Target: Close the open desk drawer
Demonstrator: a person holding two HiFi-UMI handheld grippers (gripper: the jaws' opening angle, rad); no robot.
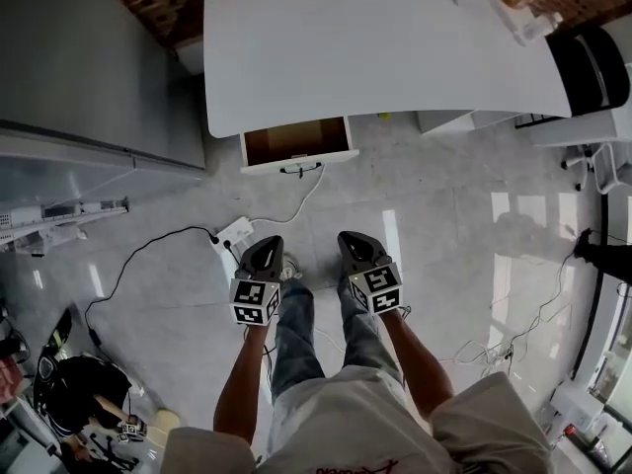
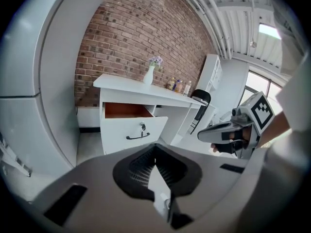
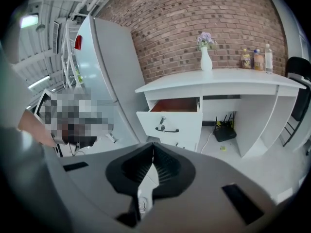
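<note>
The white desk (image 1: 375,47) stands against a brick wall with its top left drawer (image 1: 296,144) pulled out, brown inside, a dark handle (image 1: 300,169) on its white front. Both gripper views show that open drawer (image 2: 132,125) (image 3: 171,116) ahead. My left gripper (image 1: 265,252) and right gripper (image 1: 354,246) hang side by side over the floor, well short of the drawer, both shut and empty. From the left gripper view the right gripper (image 2: 209,134) shows at the right.
A tall grey cabinet (image 1: 79,77) stands left of the desk. A power strip (image 1: 233,233) and cables (image 1: 148,255) lie on the floor between me and the drawer. A black office chair (image 1: 591,67) is at the desk's right end. A vase (image 3: 206,59) and bottles (image 3: 257,59) stand on top.
</note>
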